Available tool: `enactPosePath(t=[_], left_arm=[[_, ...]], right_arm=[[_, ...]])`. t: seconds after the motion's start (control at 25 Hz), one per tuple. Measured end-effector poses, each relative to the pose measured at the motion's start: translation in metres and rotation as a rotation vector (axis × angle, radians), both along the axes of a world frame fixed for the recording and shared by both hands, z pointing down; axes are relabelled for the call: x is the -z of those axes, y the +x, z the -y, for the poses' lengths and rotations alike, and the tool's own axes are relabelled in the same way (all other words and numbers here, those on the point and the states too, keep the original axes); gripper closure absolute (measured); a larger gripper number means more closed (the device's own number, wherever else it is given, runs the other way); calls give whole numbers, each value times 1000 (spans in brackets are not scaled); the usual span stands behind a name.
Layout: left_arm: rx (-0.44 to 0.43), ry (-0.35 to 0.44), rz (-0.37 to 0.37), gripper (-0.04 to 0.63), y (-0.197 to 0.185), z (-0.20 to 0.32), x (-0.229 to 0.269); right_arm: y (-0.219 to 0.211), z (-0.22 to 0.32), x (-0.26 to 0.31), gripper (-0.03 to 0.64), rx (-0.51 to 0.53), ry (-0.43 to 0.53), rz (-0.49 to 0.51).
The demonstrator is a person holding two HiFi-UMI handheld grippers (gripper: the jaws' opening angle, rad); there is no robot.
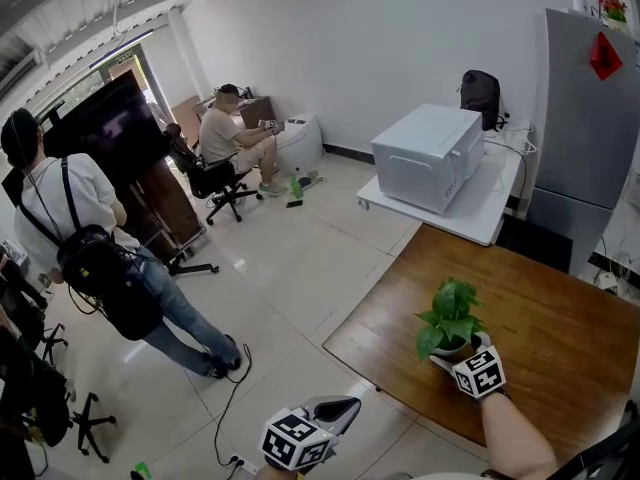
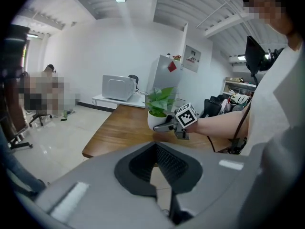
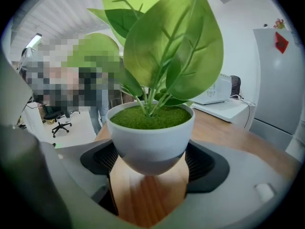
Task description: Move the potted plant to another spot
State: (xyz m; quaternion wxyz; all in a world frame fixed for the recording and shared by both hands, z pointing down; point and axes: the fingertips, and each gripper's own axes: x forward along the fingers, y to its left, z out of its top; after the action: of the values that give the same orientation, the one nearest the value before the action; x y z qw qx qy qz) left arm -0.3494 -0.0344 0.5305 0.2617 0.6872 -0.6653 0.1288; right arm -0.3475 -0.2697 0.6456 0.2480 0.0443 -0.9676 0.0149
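Note:
The potted plant (image 1: 450,320), green leaves in a small white pot (image 3: 150,137), hangs just above the brown wooden table (image 1: 560,328) near its front left corner. My right gripper (image 1: 455,354) is shut on the pot, with one pad against each side (image 3: 150,152). The pot's rounded base shows above the wood. My left gripper (image 1: 335,408) is low at the front, over the floor beside the table's corner. Its jaws (image 2: 155,147) meet at the tips with nothing between them. From there the plant (image 2: 159,104) and the right gripper (image 2: 164,126) show over the table (image 2: 119,128).
A white low table with a white box-shaped machine (image 1: 428,156) stands behind the wooden table, and a grey fridge (image 1: 585,118) is at the right. A person with a backpack (image 1: 90,258) stands on the tiled floor at the left. Another sits at the back (image 1: 230,138). A cable (image 1: 225,408) crosses the floor.

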Motion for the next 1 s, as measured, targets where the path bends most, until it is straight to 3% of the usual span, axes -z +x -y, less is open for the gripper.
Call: enactPosePath(t=[0.44, 1.0], left_arm=[[109, -38, -10, 598, -42, -40, -18], [79, -38, -35, 598, -60, -38, -27]], right_arm=[[-43, -9, -44, 182, 41, 0, -69], [-51, -9, -60, 176, 31, -27, -71]])
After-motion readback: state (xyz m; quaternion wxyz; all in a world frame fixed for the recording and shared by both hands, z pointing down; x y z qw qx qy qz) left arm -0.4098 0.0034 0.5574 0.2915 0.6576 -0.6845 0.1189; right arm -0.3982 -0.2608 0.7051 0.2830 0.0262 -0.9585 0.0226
